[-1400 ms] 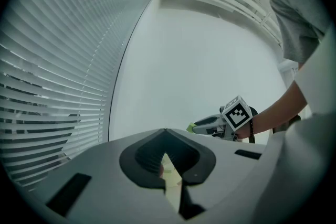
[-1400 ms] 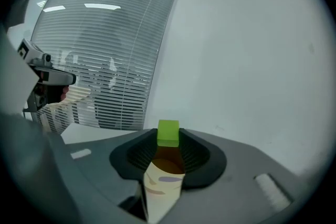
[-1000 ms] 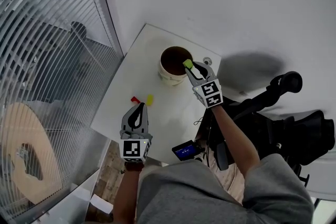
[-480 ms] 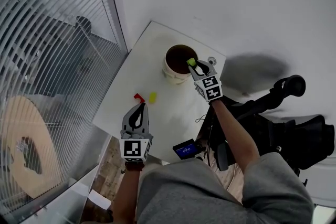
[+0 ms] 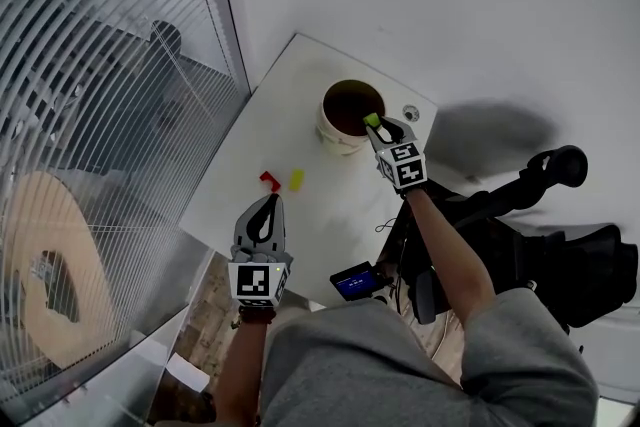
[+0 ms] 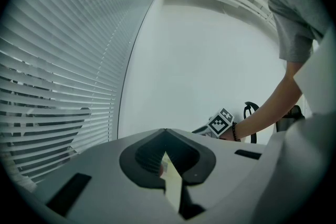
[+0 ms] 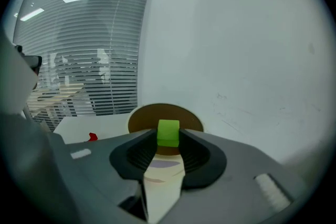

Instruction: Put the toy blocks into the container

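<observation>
A: L gripper (image 5: 268,205)?
B: Hasn't moved. Jaws together, empty. Red block (image 5: 269,180) & yellow block (image 5: 296,179) lie just ahead.
A: R gripper (image 5: 376,127)?
B: Has dropped to the container (image 5: 335,137) rim, jaws clamped on green block (image 5: 372,120). Release prob. next.
A: Room?
B: White desk (image 5: 250,165), blinds (image 5: 100,65) left, plain wall.

We count three toy blocks: one green block (image 5: 371,120), one red block (image 5: 269,180) and one yellow block (image 5: 296,179). There is one container (image 5: 333,137) on one counter (image 5: 270,130), and one small screen (image 5: 355,283). We count two grippers: the left gripper (image 5: 266,205) and the right gripper (image 5: 376,126).
</observation>
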